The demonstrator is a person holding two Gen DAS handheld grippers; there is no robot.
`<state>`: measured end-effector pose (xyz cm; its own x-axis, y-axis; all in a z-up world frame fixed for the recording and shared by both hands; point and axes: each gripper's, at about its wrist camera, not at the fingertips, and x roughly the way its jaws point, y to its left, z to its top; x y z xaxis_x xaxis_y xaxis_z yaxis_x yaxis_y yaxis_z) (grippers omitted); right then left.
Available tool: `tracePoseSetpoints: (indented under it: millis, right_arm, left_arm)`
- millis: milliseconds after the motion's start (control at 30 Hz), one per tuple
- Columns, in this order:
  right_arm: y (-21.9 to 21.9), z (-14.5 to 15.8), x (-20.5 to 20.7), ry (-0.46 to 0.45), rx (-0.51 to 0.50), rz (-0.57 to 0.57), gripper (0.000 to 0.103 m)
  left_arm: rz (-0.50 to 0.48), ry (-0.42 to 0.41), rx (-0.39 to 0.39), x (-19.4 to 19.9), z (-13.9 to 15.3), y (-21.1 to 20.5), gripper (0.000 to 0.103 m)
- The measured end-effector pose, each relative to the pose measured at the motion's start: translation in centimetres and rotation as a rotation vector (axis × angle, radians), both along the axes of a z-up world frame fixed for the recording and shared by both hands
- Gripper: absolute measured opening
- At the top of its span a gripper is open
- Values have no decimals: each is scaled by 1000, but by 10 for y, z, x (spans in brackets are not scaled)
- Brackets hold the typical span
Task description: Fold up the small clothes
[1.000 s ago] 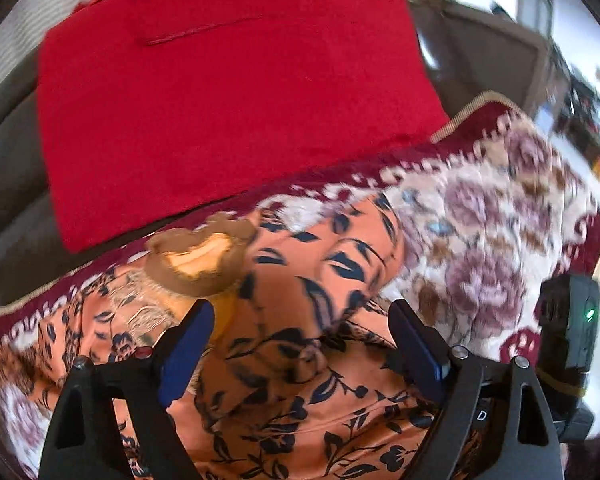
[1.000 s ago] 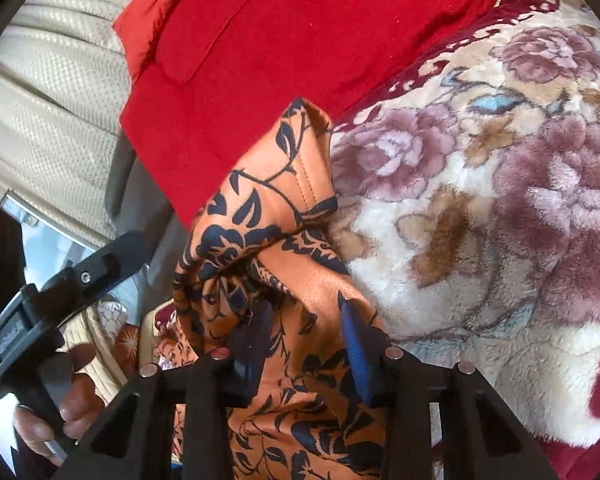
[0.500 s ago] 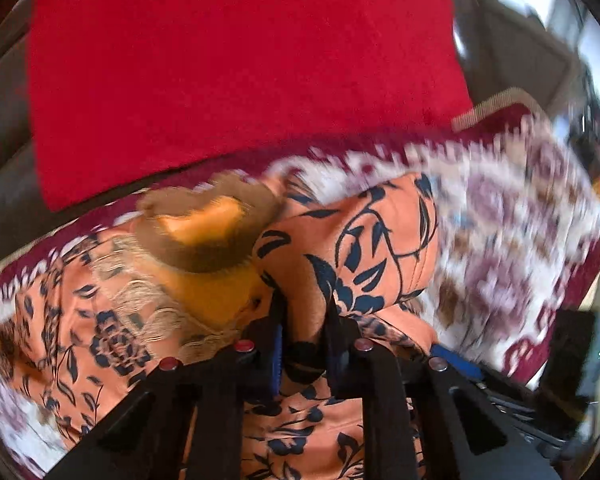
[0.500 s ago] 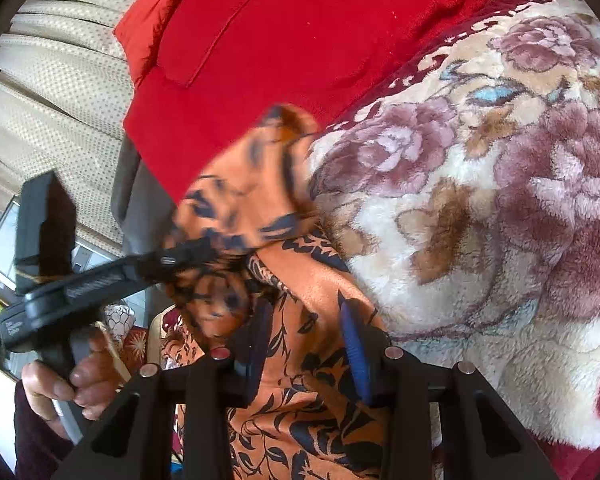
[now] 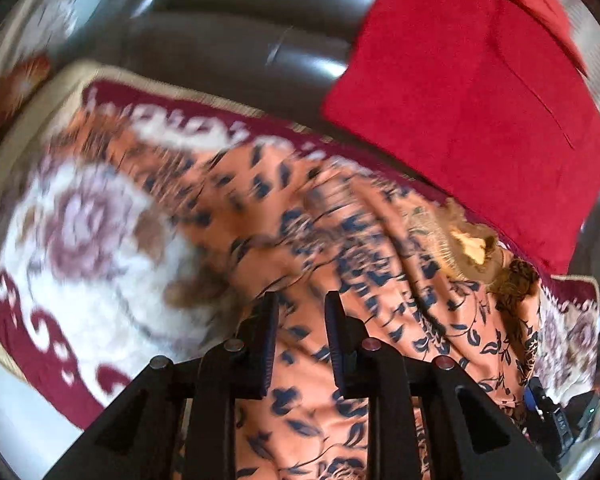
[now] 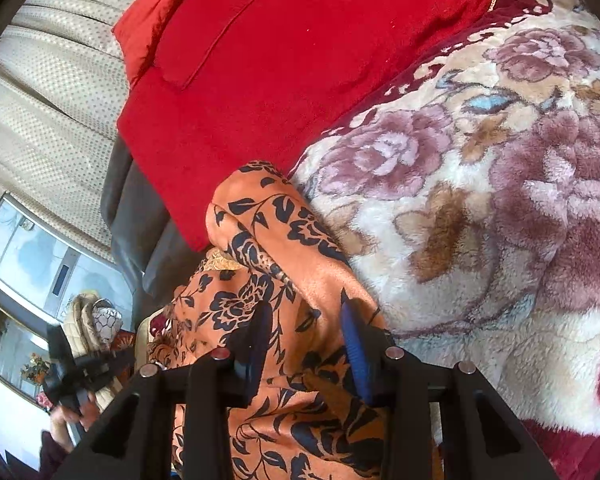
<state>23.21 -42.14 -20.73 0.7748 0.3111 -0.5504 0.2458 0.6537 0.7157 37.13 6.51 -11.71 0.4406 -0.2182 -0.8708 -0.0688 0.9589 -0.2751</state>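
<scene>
An orange garment with a dark blue leaf and flower print lies on a floral plush blanket; its brown neckline shows at the right. My left gripper is shut on a fold of this garment; the view is blurred by motion. In the right wrist view the same garment runs up between the fingers of my right gripper, which is shut on it. The left gripper shows small at the lower left, held in a hand.
A red cushion leans against the dark sofa back behind the garment. The floral blanket spreads to the right. Beige curtains hang at the left, with a window below them.
My left gripper closed on the garment, then swung away to the left with the fabric in it. My right gripper kept its hold in place. The raised sleeve flap dropped.
</scene>
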Motion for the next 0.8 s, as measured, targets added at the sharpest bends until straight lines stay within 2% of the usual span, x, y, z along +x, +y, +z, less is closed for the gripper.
tracePoseSetpoints:
  millis: [33,67,100,133,167,300,400,433,533,600,633,667,700,733,767,800]
  right_arm:
    - [1,0,0,2,-5,-6,42]
    - [2,1,0,0,-3,-10,45]
    - [3,2,-1,-3,-1,-13,46]
    - [4,3,-1,-1,-4,-16,47]
    - [5,4,-2,1,-13,-20,48]
    - [8,22,-6,-31,-66,-22,62]
    - [17,45,-2,-75,-191,-13,76]
    - [24,53,4,-77,-262,5,79]
    - [40,60,29,-44,-443,84,80]
    - [48,53,59,24,-533,179,80]
    - [49,49,66,42,-536,204,80]
    - [49,42,77,69,-539,223,80]
    - [46,34,88,97,-535,230,79]
    - [43,30,90,94,-515,225,65]
    - [35,25,93,95,-465,209,27]
    - [25,23,93,100,-415,177,23]
  left_arm:
    - [6,10,-17,0,-3,2,28]
    - [11,14,-36,1,-6,2,41]
    - [15,13,-57,3,-6,-1,60]
    - [20,5,-79,6,-5,-4,69]
    - [26,-12,-98,7,-3,-7,73]
    - [21,-13,-136,33,-3,-18,74]
    - [53,14,-170,57,-16,-22,74]
    - [63,22,-189,63,-21,-23,74]
    - [56,32,-205,81,-32,-32,74]
    - [28,27,-192,88,-36,-40,73]
    - [5,19,-188,91,-37,-46,72]
    - [-13,12,-183,92,-38,-49,61]
    - [-35,12,-172,94,-39,-53,41]
    - [-60,19,-158,97,-41,-57,32]
    - [-82,24,-142,98,-42,-60,20]
    - [-99,19,-130,99,-43,-63,12]
